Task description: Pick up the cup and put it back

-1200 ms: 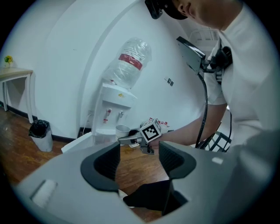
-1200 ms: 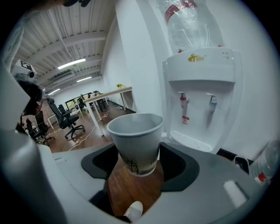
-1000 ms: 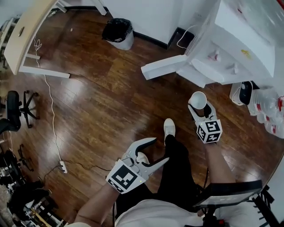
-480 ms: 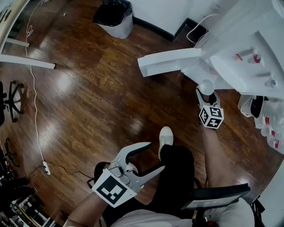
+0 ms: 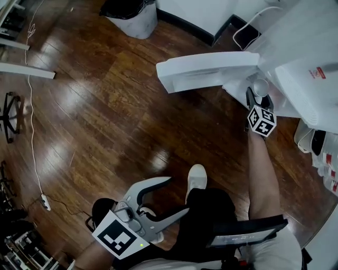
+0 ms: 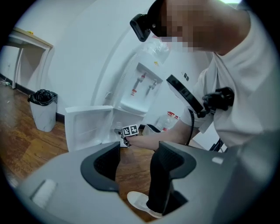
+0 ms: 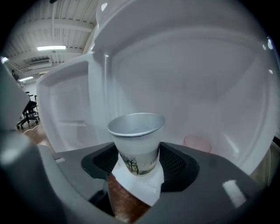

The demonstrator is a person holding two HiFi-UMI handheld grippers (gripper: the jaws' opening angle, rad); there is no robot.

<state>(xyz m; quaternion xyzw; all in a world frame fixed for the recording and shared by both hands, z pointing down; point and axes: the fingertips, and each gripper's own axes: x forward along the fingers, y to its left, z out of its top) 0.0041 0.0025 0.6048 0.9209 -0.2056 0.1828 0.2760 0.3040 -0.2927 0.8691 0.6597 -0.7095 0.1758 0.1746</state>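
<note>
Cup, white paper with a dark printed band near its base (image 7: 136, 142), held upright between the jaws of the right gripper (image 7: 138, 165), which are closed on its lower half, one dark ridged pad on each side. The rim is round and undented; the inside reads grey. Behind the cup lies the pale interior of a white cabinet compartment (image 7: 201, 74), with its open white door (image 7: 65, 109) to the left; a small pinkish round patch (image 7: 197, 142) sits on the compartment floor to the right of the cup (what it is cannot be told). Whether the cup base rests on any surface cannot be seen.

In the head view, the right gripper (image 5: 259, 99) reaches at arm's length to the foot of a white water dispenser (image 5: 303, 74), the cup (image 5: 260, 86) showing just beyond its marker cube (image 5: 262, 121) and beside the swung-out door (image 5: 208, 68).

The left gripper (image 5: 178, 196) is held low, near the person's lap, well apart from the dispenser. Its jaws stand open with nothing between them; in the left gripper view (image 6: 135, 164) only the brown wooden floor (image 5: 105, 105), a dark trouser leg and a white shoe (image 5: 196, 179) show through the gap. A white waste bin with a black liner (image 5: 132, 16) stands on the floor by the wall.
</note>
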